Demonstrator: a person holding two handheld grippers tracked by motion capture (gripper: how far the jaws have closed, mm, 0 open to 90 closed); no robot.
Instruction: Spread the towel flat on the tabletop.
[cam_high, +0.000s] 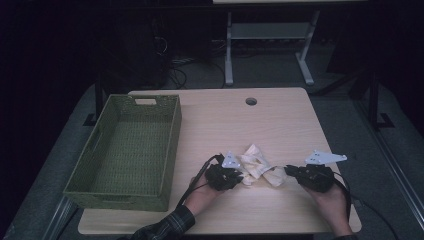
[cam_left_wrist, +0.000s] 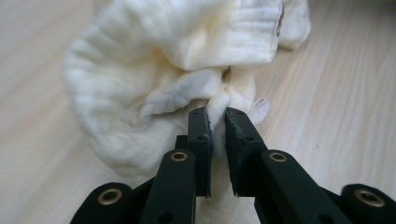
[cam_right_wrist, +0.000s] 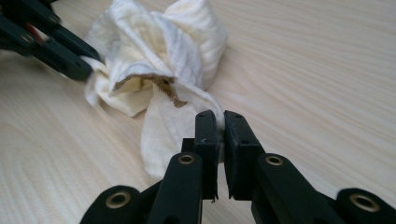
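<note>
item: cream cloth (cam_high: 257, 170), crumpled on the table (cam_high: 280, 125) between my two claws, well apart from the green basket (cam_high: 127, 150).
left gripper (cam_left_wrist: 217, 116): jaws narrow, pinching a twisted fold.
right gripper (cam_right_wrist: 219, 122): jaws nearly closed on a thin edge.
risks, as i judge them: both bites are small, so a pull apart may slip the fabric free; the bunched middle may stay tangled; uneven lifting could drag it along the wood.
</note>
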